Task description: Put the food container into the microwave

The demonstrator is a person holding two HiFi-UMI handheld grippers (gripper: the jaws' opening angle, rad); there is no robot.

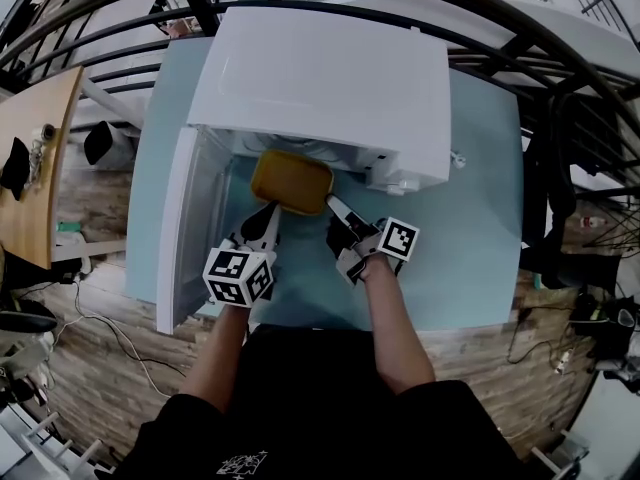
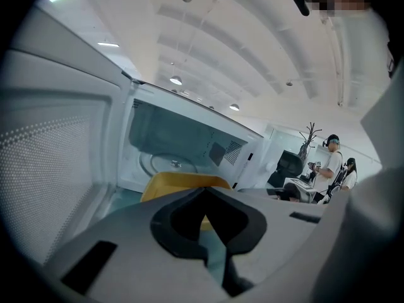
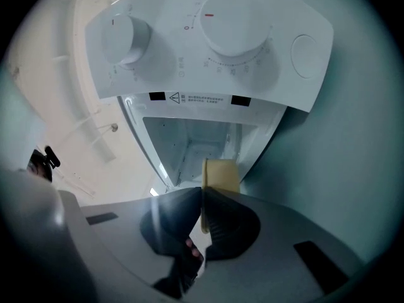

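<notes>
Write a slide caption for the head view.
The left gripper and right gripper hold the container at the open microwave's mouth.

A warning label [image 3: 197, 98] on the control panel [image 3: 252, 74] of the microwave [image 1: 320, 78] bore a triangle sign; its fine print was too small to read. Nothing else was legible.

Light: bright and even, from white ceiling lamps [image 2: 176, 80] overhead; soft sheen on the glossy white box-shaped microwave [image 1: 330, 78], cavity dimmer; yellow plastic food container [image 1: 291, 182] sharp; heavy fisheye bend, dark vignetted corners; near foreground blurred in both gripper views.
</notes>
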